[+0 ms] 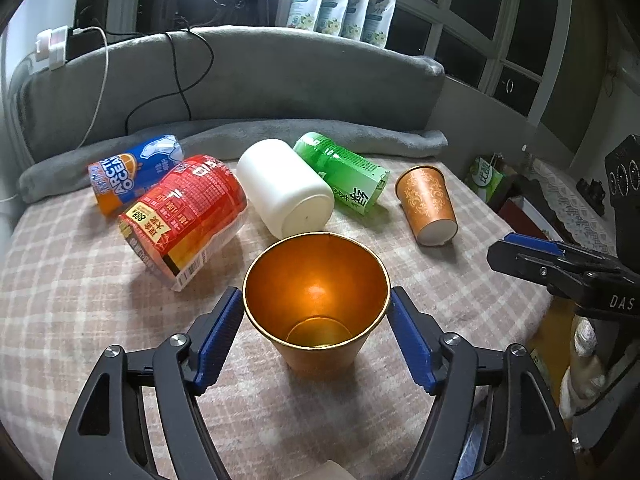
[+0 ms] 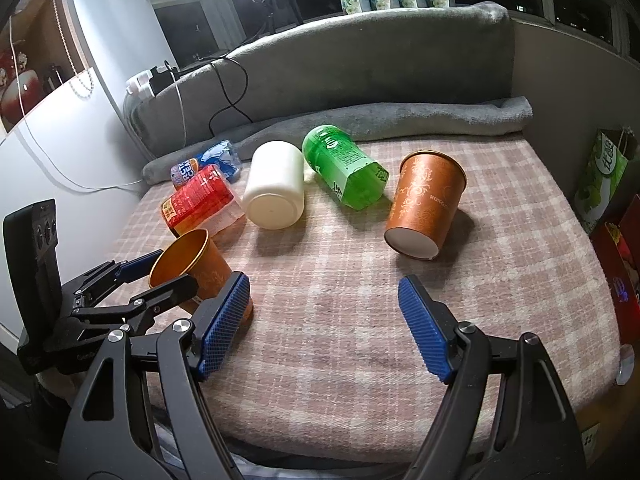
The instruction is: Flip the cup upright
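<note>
Left hand-held gripper (image 1: 316, 308) brackets an upright orange cup (image 1: 318, 304), its blue ribbed pads (image 1: 218, 340) at the gold rim on either side; whether they press the wall or only flank it, I cannot tell. Right hand-held gripper (image 2: 322, 328) hangs spread wide over bare blanket, grasping nothing.

Two orange paper cups are in sight: the upright one, standing near the front left of the bed, and a second cup (image 2: 426, 206) lying on its side farther right, white base toward the cameras, pale scroll pattern on its wall. Four other containers lie toppled in a row behind: a blue-and-orange can (image 1: 134, 172), a red tub (image 1: 184, 216) in glossy printed wrap, a plain white jar (image 1: 286, 188), smooth and cylindrical, and a green bottle (image 1: 340, 172).

All rest on a bed (image 2: 360, 320) covered with a pink-and-cream checked blanket, soft and napped. A grey fleece roll (image 2: 400, 120) and a grey padded backrest edge it. Behind are dark windows with four printed pouches (image 1: 344, 4) on the sill, cables trailing over the backrest.
</note>
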The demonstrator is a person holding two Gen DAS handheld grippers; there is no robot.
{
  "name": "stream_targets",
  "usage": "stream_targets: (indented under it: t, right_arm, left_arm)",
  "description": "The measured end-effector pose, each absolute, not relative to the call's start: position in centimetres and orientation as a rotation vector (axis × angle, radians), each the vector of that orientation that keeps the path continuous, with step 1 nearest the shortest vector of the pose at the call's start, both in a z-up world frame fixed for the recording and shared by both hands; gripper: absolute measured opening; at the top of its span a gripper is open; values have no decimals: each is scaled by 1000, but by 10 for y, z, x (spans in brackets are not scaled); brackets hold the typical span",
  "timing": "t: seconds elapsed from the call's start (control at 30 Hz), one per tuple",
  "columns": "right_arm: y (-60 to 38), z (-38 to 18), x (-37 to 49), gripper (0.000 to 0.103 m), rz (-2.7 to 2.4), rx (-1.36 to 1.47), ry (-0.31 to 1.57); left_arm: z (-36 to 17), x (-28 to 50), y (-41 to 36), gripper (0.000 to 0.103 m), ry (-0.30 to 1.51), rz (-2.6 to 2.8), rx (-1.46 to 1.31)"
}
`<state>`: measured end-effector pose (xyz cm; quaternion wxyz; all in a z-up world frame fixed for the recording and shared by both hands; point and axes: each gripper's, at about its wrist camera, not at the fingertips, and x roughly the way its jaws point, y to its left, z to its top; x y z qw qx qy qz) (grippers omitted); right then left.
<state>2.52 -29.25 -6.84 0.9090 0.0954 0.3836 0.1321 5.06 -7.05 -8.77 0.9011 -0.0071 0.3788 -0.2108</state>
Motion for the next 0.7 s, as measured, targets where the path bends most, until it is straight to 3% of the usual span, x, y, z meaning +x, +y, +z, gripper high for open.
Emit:
stream_targets:
  t: [0.7]
  right_arm:
    - [-281,-47,12,80,249,141,672]
  left_arm:
    - [-47,8,-30,76,636,-353,-54]
